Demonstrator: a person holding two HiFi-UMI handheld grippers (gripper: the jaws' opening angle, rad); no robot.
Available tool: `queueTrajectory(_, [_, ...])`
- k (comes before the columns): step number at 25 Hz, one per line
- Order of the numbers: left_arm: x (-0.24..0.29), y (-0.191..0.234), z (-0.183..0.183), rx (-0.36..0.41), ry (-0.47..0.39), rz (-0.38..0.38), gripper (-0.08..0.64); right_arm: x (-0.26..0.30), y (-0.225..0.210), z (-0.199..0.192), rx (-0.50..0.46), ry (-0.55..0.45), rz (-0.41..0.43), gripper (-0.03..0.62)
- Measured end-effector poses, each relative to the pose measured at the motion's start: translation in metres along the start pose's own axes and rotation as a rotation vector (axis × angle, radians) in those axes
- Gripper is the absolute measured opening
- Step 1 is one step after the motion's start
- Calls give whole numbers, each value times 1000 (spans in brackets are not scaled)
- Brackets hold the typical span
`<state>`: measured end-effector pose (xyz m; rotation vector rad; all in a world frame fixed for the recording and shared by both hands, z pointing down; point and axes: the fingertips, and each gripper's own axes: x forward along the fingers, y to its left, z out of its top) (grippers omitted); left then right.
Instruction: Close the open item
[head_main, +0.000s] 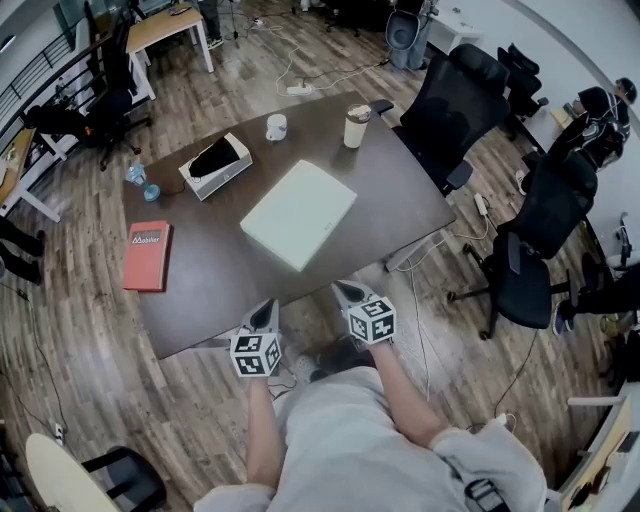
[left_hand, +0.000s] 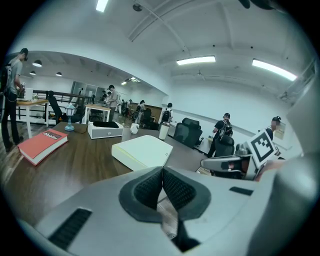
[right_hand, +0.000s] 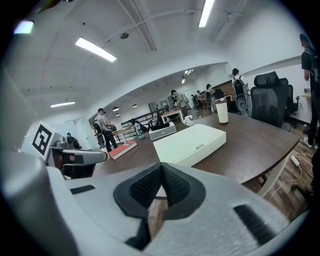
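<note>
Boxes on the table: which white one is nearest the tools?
The large flat box, mid-table; the smaller box with the black top sits farther beside the mug.

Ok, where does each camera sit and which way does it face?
Head view: on the person's head, facing steeply down at the table, white box and red book; arms, left gripper, right gripper show.
Left gripper view: on the left gripper, facing across the table; shut jaws below, right gripper at right.
Right gripper view: on the right gripper, facing across the table; shut jaws below, left gripper at left.
Shared: all show the white box.
</note>
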<state>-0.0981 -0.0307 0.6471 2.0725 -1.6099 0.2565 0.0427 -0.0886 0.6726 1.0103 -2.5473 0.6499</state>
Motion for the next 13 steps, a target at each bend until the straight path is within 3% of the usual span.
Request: queueTrajectory(13, [7, -4, 1, -15, 1, -20, 6, -2, -9, 0, 4, 4, 2, 0])
